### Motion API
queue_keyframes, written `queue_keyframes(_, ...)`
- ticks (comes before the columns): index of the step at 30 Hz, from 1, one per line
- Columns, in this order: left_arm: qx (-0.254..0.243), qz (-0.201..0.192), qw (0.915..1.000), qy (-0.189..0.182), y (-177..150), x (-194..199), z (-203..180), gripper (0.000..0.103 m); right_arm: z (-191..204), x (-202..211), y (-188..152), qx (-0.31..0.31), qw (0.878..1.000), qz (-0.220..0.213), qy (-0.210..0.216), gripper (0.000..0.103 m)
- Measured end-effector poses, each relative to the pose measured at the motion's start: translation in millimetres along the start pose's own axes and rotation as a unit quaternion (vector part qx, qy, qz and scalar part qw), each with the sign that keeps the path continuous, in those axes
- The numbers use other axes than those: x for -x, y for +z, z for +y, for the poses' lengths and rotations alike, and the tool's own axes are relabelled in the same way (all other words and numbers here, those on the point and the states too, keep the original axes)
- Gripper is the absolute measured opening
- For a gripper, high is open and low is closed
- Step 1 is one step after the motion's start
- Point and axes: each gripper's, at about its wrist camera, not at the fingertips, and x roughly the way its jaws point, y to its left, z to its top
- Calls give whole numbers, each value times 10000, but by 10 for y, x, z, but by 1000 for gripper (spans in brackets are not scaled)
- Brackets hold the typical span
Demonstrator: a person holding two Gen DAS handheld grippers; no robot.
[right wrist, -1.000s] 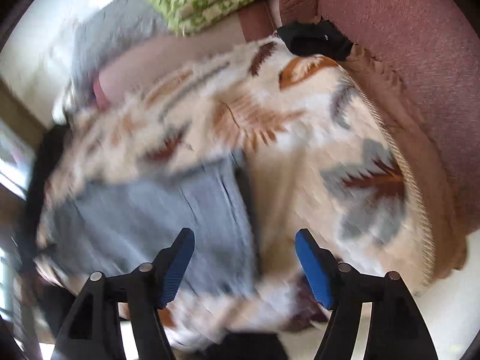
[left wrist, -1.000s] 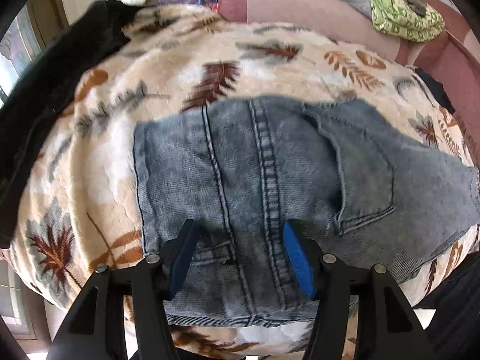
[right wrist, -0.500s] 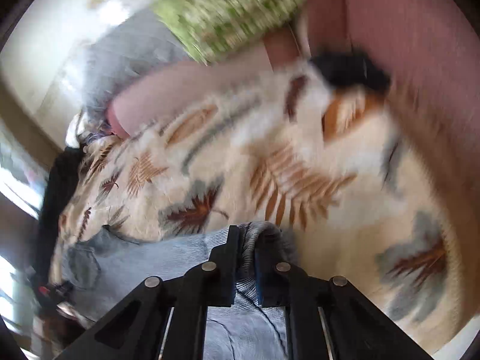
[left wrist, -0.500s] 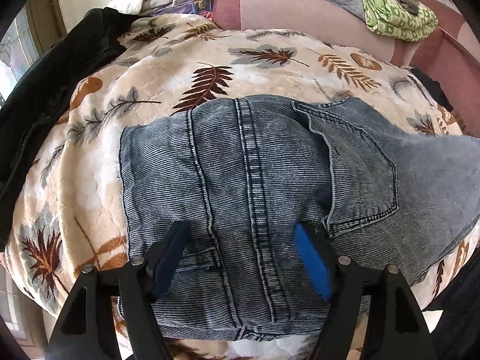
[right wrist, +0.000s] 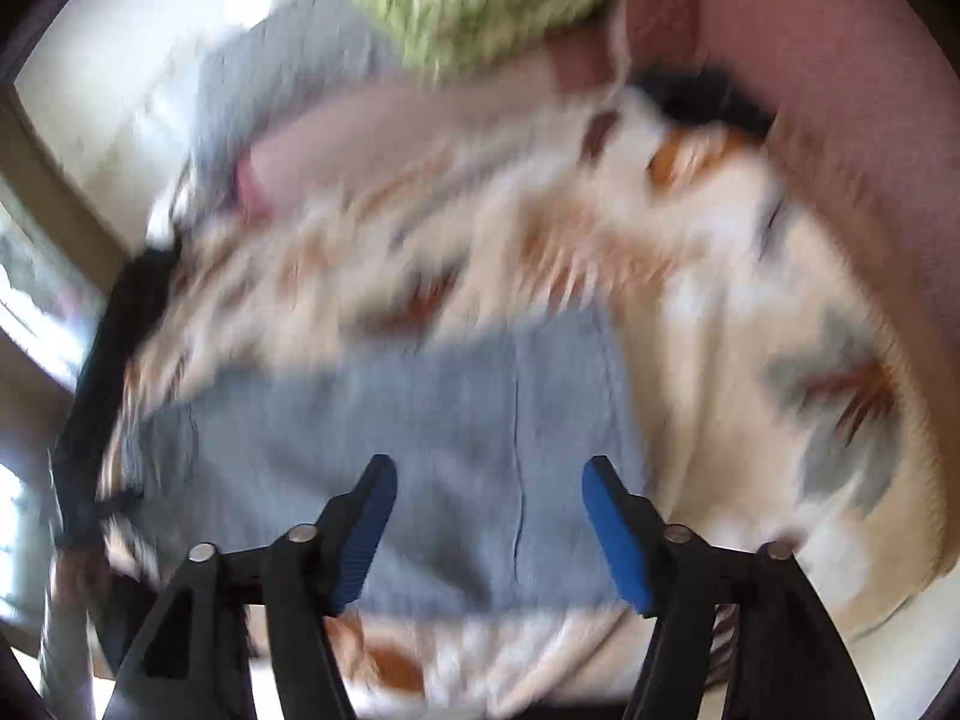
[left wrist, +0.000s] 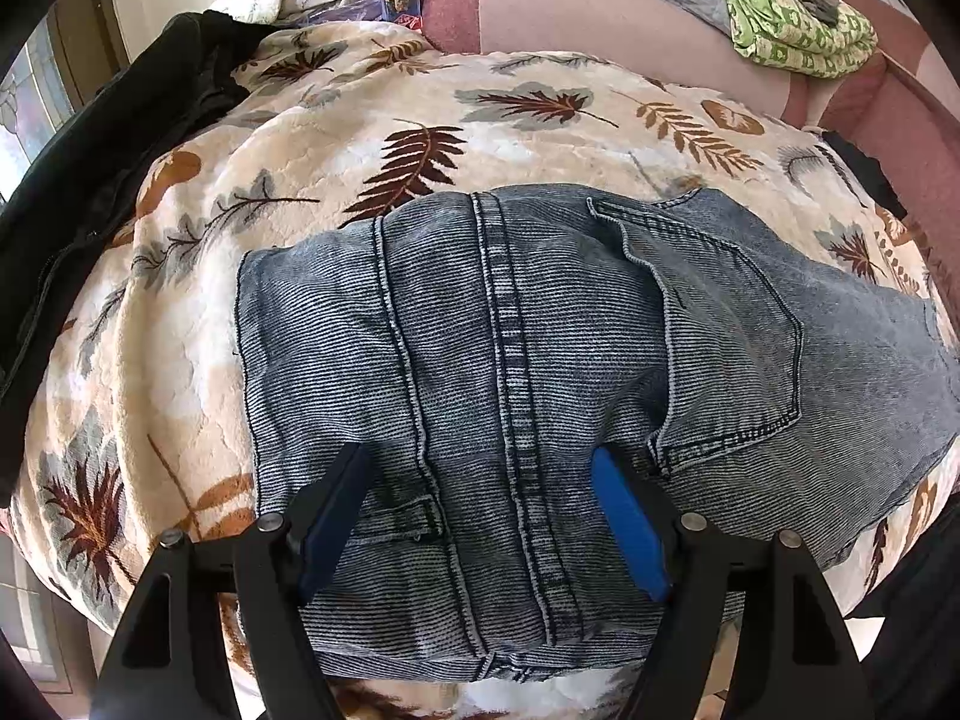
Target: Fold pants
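Half a second back the right gripper (right wrist: 489, 468) was pinched together on a fold of the jeans (left wrist: 540, 396); its jaws have just been opened and are now seen standing apart above the denim, with nothing clamped between them, though that view is heavily blurred. Since a second ago the left gripper (left wrist: 480, 462) has also been spread wider, and the jeans are seen nearer to it. Its blue pads (left wrist: 630, 528) are held apart over the denim, one either side of the thick stitched seam, just short of the back pocket (left wrist: 732, 348); whether they press on the cloth cannot be told. The jeans are laid folded on the leaf-patterned blanket (left wrist: 198, 360), close to its near edge, with the blanket spread over a pink sofa (left wrist: 600, 30). A black garment (left wrist: 102, 180) is draped along the blanket's left edge, and a green cloth (left wrist: 792, 24) lies on the sofa back.
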Motion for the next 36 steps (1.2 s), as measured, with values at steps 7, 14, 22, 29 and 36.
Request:
queue_keyframes(7,375,-475,9977,-295,24,434,9,77,213,435,222,32,9987,-498,-90,58)
queue_keyframes(14,233,27,9986,469,14,-22,-164,78,1718,120,810,1478,9847,-455,804,62)
queue_keyframes(22,451,-451,9974,334,-170,15,-84,82,3392,-1433,1294,2952,9534,352,517,62)
queue_keyframes(29,369,-585,9971,324,-185,9,-83,83,3755,-1567,1089,3806,9233,-262,-452,2)
queue_keyframes(36,357,-634,9967,352,-193,13,-88,84,3419,-1753,1255,2831,9576,-267,-458,5)
